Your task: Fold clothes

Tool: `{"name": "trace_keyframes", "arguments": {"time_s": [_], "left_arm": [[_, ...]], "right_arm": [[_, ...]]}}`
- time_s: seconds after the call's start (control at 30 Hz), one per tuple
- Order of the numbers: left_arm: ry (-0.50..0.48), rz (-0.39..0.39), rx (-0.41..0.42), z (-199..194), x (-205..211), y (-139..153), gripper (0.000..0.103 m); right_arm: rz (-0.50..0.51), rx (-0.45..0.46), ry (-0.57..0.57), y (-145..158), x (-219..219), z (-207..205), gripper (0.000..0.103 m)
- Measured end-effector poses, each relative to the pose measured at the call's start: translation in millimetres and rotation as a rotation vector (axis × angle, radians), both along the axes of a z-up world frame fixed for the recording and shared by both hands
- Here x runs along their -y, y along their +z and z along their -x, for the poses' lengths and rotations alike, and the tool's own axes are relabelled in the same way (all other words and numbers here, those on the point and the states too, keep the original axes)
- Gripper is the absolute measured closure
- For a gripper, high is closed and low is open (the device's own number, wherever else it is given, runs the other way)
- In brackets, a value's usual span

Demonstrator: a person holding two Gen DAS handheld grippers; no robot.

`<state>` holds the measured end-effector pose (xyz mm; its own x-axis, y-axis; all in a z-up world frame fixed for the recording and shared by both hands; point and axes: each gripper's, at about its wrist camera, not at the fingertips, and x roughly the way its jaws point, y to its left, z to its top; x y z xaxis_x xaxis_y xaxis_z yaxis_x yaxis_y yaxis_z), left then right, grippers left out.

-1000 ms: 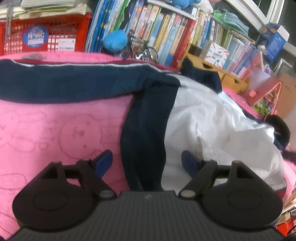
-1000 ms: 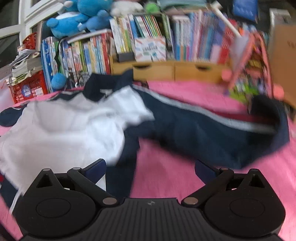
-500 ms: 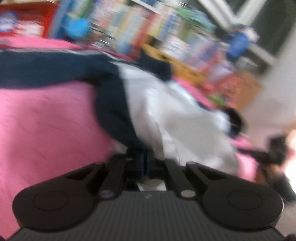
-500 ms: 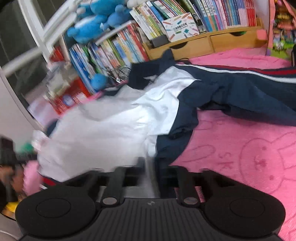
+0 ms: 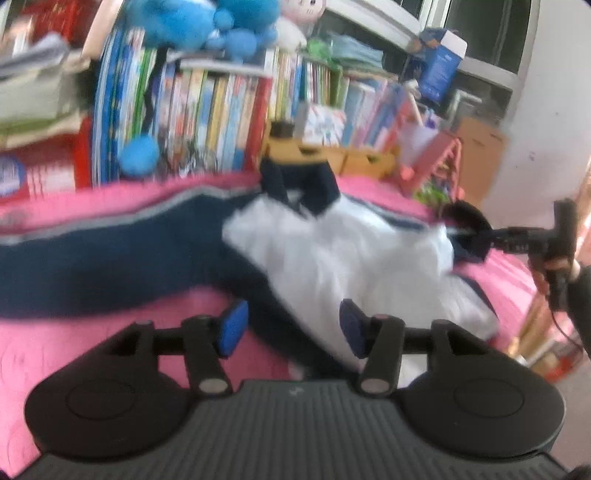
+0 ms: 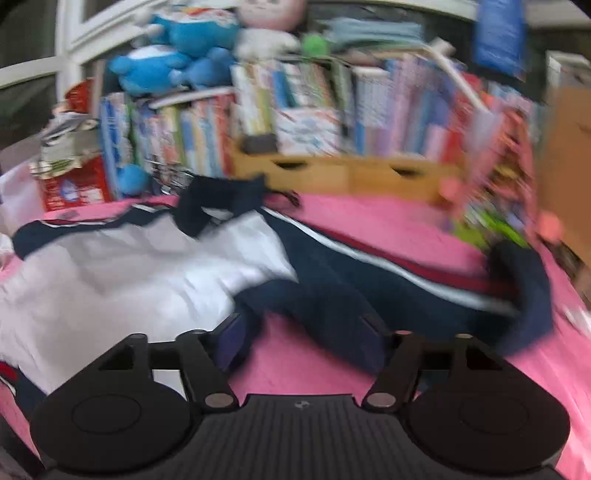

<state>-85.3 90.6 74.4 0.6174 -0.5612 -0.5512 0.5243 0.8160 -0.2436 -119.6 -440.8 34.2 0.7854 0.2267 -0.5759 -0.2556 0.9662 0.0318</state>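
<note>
A white jacket (image 5: 351,254) with navy sleeves and collar lies spread on the pink blanket (image 5: 74,354). One navy sleeve (image 5: 92,258) stretches off to the left. My left gripper (image 5: 291,328) hovers above the jacket's near navy edge. Its jaws are opening, and the blue pads stand apart without touching the cloth. In the right wrist view the white body (image 6: 129,266) lies left and the striped navy sleeve (image 6: 406,291) runs right. My right gripper (image 6: 303,332) hangs over that sleeve's near fold. Its jaws are opening too, and nothing is pinched.
A packed bookshelf (image 5: 207,110) with blue plush toys (image 5: 177,22) lines the far side, beside a wooden drawer box (image 6: 351,177) and a red basket (image 5: 44,170). A cardboard box (image 5: 480,155) stands far right. A hand (image 5: 554,269) holds the other tool at the blanket's right edge.
Half a second ago both grippers were shut on the jacket's near edge. Both have since let go, spread their jaws and risen away from the cloth.
</note>
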Motion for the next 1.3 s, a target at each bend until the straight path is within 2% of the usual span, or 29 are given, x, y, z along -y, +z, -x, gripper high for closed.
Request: {"name": "trace_keyframes", "arguments": {"time_s": [0.1, 0.17, 0.27, 0.3, 0.37, 0.47, 0.5, 0.53, 0.63, 0.73, 0.87, 0.97, 1.03, 1.07, 1.1, 1.13, 1.17, 1.2, 1.23, 1.3], "left_arm": [[-0.008, 0.044, 0.018, -16.8, 27.4, -3.3, 0.05], [-0.014, 0.067, 0.012, -28.8, 48.1, -11.4, 0.05], [-0.004, 0.019, -0.03, -43.9, 74.1, -31.2, 0.05], [0.011, -0.024, -0.038, -47.4, 80.0, -38.2, 0.05], [0.049, -0.065, -0.039, -48.9, 74.8, -46.3, 0.05], [0.13, 0.026, -0.057, -50.5, 31.3, -50.9, 0.048], [0.186, 0.045, -0.069, -53.4, 12.2, -51.6, 0.045], [0.244, 0.062, -0.081, -56.4, -7.1, -52.2, 0.037], [0.532, 0.041, -0.099, -69.1, -71.7, -55.4, 0.039], [0.827, 0.088, -0.113, -81.9, -145.0, -60.1, 0.039], [1.029, 0.085, -0.139, -111.9, -205.4, -72.4, 0.039], [1.088, 0.053, -0.149, -142.1, -218.8, -83.9, 0.039], [1.16, 0.025, -0.152, -157.2, -221.3, -93.0, 0.039], [1.187, 0.005, -0.118, -163.1, -220.8, -96.4, 0.039], [1.201, -0.011, -0.105, -168.9, -220.6, -98.1, 0.039], [1.21, -0.038, -0.089, -174.8, -217.9, -99.2, 0.041], [1.212, -0.074, -0.08, -180.5, -215.5, -99.8, 0.061], [1.21, -0.081, -0.073, -183.4, -215.9, -100.0, 0.077], [1.208, -0.084, -0.066, -186.1, -216.6, -100.0, 0.099], [1.241, 0.023, 0.01, -171.3, -226.4, -87.1, 0.099]], "right_arm": [[0.012, -0.003, 0.044, -2.3, -35.6, -46.9, 0.02], [0.01, -0.024, 0.069, -3.4, -64.5, -85.5, 0.018], [0.037, -0.084, 0.072, -14.8, -107.2, -142.2, 0.013], [0.048, -0.106, 0.07, -19.3, -121.4, -161.0, 0.01], [0.074, -0.14, 0.067, -28.5, -148.6, -194.8, 0.009], [0.077, -0.142, 0.091, -40.0, -179.8, -221.0, 0.008], [0.063, -0.141, 0.108, -42.4, -188.8, -227.1, 0.005], [0.041, -0.141, 0.125, -43.3, -197.6, -233.3, 0.002], [-0.001, -0.162, 0.126, -46.0, -226.0, -259.9, 0.0], [0.006, -0.194, 0.066, -55.0, -245.8, -285.0, 0.0], [0.001, -0.234, 0.03, -69.4, -256.1, -302.1, 0.0], [0.023, -0.231, 0.008, -73.7, -258.8, -302.8, 0.004], [0.04, -0.225, -0.007, -75.7, -260.5, -302.3, 0.016], [0.042, -0.225, -0.014, -75.3, -260.9, -302.5, 0.021], [0.036, -0.228, -0.021, -73.5, -260.9, -303.0, 0.032], [0.025, -0.231, -0.023, -71.6, -260.7, -303.5, 0.037], [0.007, -0.235, -0.021, -69.5, -260.2, -304.0, 0.049], [-0.004, -0.232, -0.015, -66.4, -260.8, -304.1, 0.068], [-0.009, -0.225, -0.007, -62.3, -262.6, -303.7, 0.081], [-0.011, -0.196, 0.012, -51.9, -266.8, -301.7, 0.091]]}}
